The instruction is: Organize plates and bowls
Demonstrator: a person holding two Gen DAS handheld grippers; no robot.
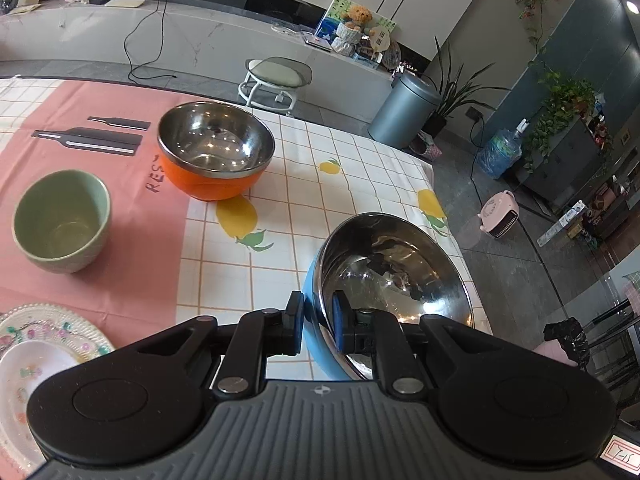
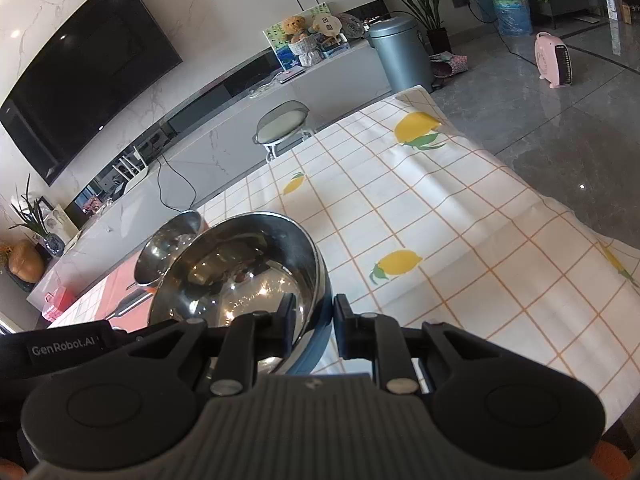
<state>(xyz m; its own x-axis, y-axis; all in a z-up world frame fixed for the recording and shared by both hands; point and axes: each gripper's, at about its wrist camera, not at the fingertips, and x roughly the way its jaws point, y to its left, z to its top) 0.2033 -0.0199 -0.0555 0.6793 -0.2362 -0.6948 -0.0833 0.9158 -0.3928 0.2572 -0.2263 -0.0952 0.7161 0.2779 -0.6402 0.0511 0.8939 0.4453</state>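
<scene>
A blue bowl point(image 1: 392, 272) with a shiny steel inside hangs tilted over the checked tablecloth, near the table's right edge. My left gripper point(image 1: 319, 308) is shut on its near left rim, one pad outside and one inside. In the right wrist view the same bowl point(image 2: 240, 276) fills the middle, and my right gripper point(image 2: 314, 312) is shut on its near right rim. An orange steel-lined bowl point(image 1: 216, 148) stands upright further back, also seen as the orange bowl point(image 2: 170, 246) behind the blue one. A green bowl point(image 1: 60, 220) stands at the left on the pink mat.
A patterned glass plate point(image 1: 44, 332) with a white flowered plate point(image 1: 28, 364) on it lies at the near left. The tablecloth point(image 2: 440, 216) spreads bare to the right up to the table edge. Beyond are a stool point(image 1: 276, 76), a grey bin point(image 1: 404, 112) and floor.
</scene>
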